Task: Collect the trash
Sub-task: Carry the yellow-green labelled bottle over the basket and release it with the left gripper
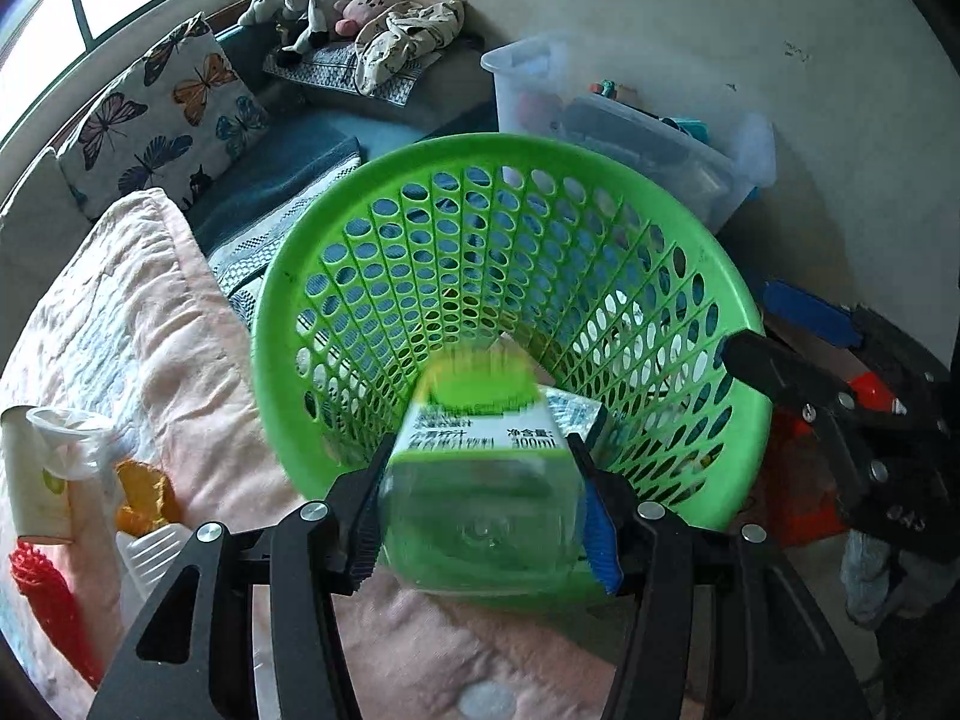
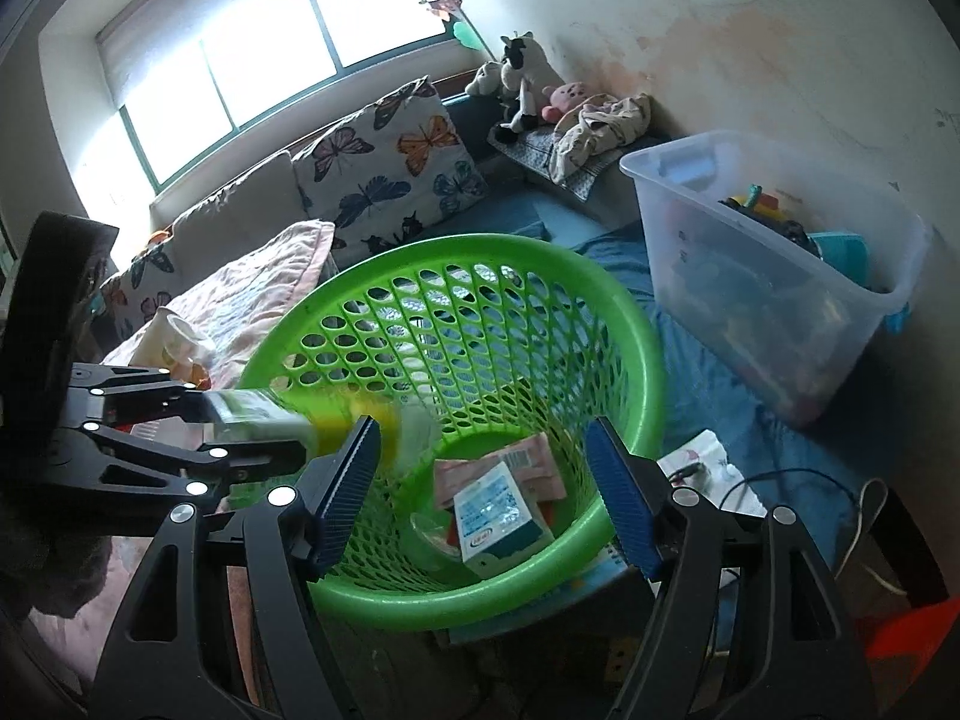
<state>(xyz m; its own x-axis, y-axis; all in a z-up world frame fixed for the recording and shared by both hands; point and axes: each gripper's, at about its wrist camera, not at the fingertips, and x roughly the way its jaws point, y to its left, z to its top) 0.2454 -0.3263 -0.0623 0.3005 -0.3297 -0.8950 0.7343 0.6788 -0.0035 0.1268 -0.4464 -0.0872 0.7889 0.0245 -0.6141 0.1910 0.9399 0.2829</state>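
Observation:
My left gripper (image 1: 480,510) is shut on a clear plastic drink bottle (image 1: 474,468) with a green label and cap, its cap end pointing into the green perforated basket (image 1: 336,276). In the right wrist view the same bottle (image 2: 288,420) reaches over the basket's left rim (image 2: 420,252), held by the left gripper (image 2: 240,420). My right gripper (image 2: 486,492) is open over the basket's near side, with nothing between its fingers. Inside the basket lie a white and blue carton (image 2: 498,516) and a pink packet (image 2: 516,456).
On the pink quilt (image 1: 150,324) to the left lie a paper cup (image 1: 36,474), a yellow wrapper (image 1: 141,498) and a red net (image 1: 51,600). A clear storage bin (image 2: 768,276) of toys stands right of the basket. Butterfly pillows (image 2: 390,174) and plush toys (image 2: 522,78) sit behind.

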